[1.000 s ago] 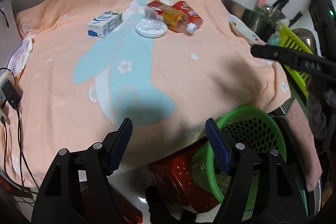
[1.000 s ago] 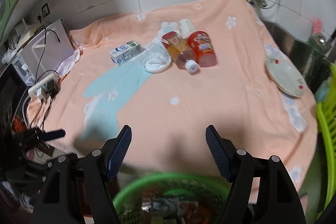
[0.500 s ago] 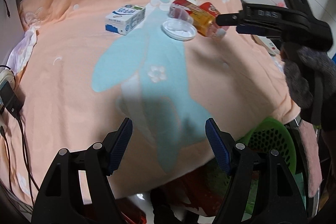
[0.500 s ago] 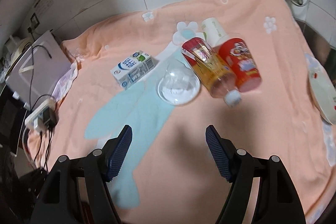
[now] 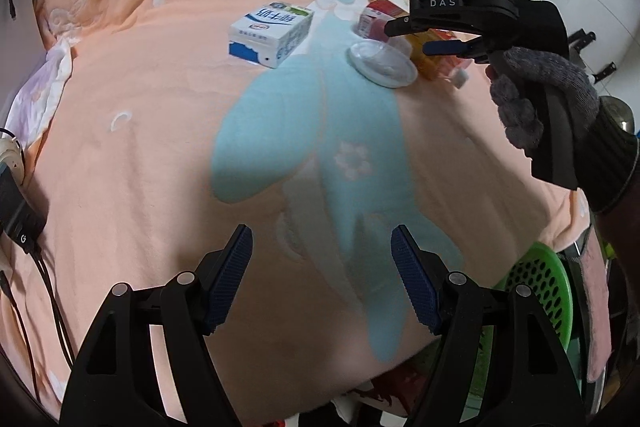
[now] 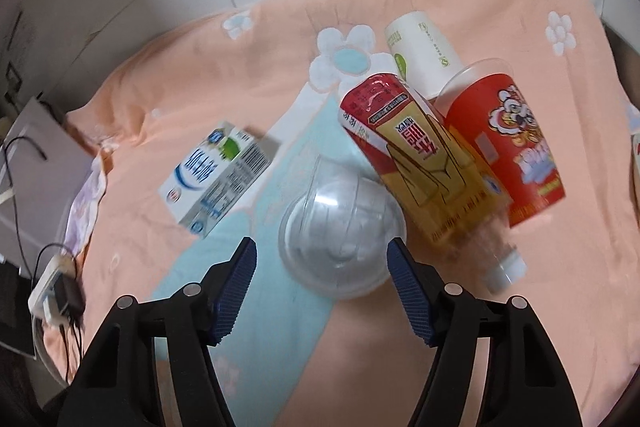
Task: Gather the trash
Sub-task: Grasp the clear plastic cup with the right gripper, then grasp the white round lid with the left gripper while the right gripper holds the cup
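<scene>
The right gripper (image 6: 322, 263) has swept in over the peach towel (image 6: 500, 327) from the green basket (image 5: 540, 283) side, and its jaws have just been closing a little — nothing pinched yet, the clear plastic cup (image 6: 340, 239) sits just ahead between the tips. That looks like the next pick. The tea bottle (image 6: 424, 163) appears to touch the cup's right rim, though blur hides the contact. Milk carton (image 6: 218, 179) lies apart, left. The left gripper (image 5: 322, 279) hangs unclenched and empty over bare towel near the front edge — open room there.
</scene>
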Motion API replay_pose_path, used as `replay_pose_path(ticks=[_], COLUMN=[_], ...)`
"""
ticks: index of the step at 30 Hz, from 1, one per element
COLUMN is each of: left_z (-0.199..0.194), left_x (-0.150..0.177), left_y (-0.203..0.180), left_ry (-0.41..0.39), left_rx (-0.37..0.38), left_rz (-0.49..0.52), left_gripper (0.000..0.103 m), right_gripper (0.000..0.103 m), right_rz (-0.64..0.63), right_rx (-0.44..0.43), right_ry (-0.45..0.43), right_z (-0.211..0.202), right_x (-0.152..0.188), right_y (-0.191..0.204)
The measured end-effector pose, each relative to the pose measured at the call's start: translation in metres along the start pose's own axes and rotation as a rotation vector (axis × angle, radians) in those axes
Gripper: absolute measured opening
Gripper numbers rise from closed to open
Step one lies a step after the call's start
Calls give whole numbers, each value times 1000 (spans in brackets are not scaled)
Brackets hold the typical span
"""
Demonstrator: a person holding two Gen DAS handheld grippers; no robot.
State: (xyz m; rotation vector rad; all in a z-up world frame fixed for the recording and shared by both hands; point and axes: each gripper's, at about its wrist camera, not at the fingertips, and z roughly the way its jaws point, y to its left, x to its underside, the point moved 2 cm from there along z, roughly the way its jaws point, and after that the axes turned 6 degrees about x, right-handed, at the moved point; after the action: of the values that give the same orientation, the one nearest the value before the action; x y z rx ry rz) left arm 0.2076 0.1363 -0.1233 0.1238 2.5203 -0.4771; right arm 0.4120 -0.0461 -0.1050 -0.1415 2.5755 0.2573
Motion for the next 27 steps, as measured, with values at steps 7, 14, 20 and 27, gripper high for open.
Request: replay_pose_path(ticks=[7, 14, 20, 27], left_z=[6, 11, 18, 36], left_x=[-9, -18, -30, -56], left_y=[11, 14, 13, -10], left_ry=[7, 9, 7, 0], left_rx=[-1, 5, 11, 31], left_rz=[-1, 13, 31, 101], left_gripper=[71, 71, 71, 71], right_gripper=[60, 49, 48, 48], right_rz=[55, 77, 74, 52], right_rx=[-2, 2, 0, 0], right_ry=[45, 67, 37, -10], right_z=[30, 47, 38, 1], right_x=[-13, -14, -10, 2], right_y=[-4, -7, -11, -21])
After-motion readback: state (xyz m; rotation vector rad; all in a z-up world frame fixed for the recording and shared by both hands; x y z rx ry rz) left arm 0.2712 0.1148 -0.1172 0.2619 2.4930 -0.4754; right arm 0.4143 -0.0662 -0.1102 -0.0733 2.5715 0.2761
